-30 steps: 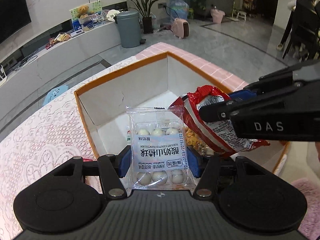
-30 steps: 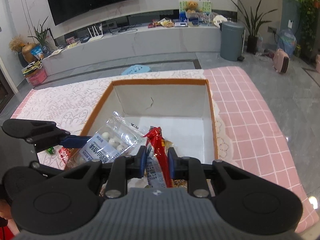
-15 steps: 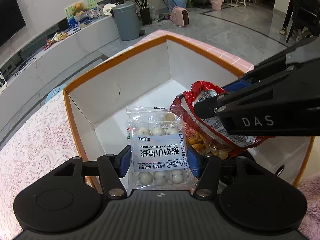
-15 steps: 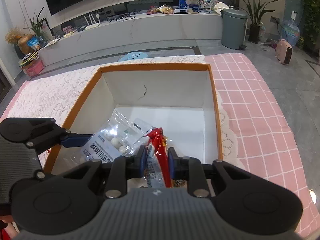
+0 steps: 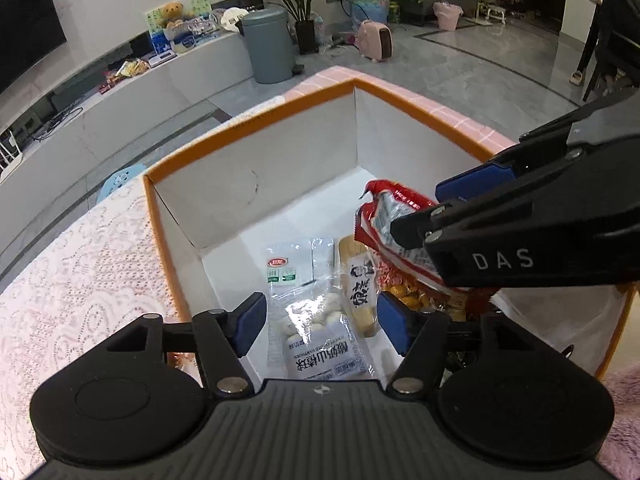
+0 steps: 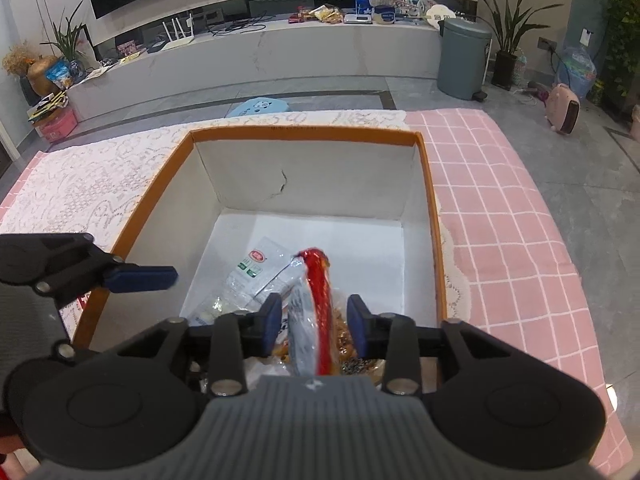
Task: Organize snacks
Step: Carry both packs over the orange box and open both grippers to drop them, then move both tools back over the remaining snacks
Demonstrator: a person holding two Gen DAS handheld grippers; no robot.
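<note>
Over the orange-rimmed box [image 6: 428,184], both tongs angled down into it. Inside, between the left gripper [image 5: 318,322]'s opening, clear-standing pads: the clear yogurt-hawthorn packet [image 5: 316,320], lying on the white floor. Beside it to the right, upright between the right gripper [image 6: 314,322]'s opening pads, untouched by either: the red snack bag [image 6: 316,300].
</note>
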